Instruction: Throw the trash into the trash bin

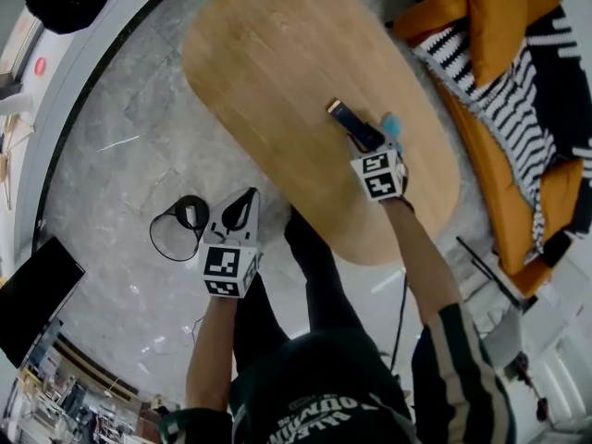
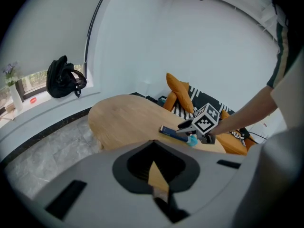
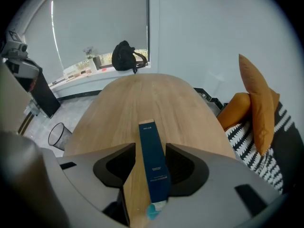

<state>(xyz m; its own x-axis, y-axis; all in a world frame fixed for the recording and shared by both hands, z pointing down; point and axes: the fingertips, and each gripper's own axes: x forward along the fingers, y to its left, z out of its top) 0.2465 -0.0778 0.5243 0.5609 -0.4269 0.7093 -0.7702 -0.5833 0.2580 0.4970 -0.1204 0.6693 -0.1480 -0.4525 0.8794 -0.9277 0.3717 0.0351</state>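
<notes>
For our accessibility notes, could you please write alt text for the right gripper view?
A long dark blue box lies on the oval light wooden table between the right gripper's open grey jaws. A black wire mesh bin stands on the floor beside the table; a black backpack sits on the far windowsill.

Bright, even daylight comes from the window. Pale glare streaks mark the floor, and shadows on the bench are soft. Both gripper views bend strongly and have black corners.

A lounge: oval wooden table; orange cushions; striped sofa; marble floor.
</notes>
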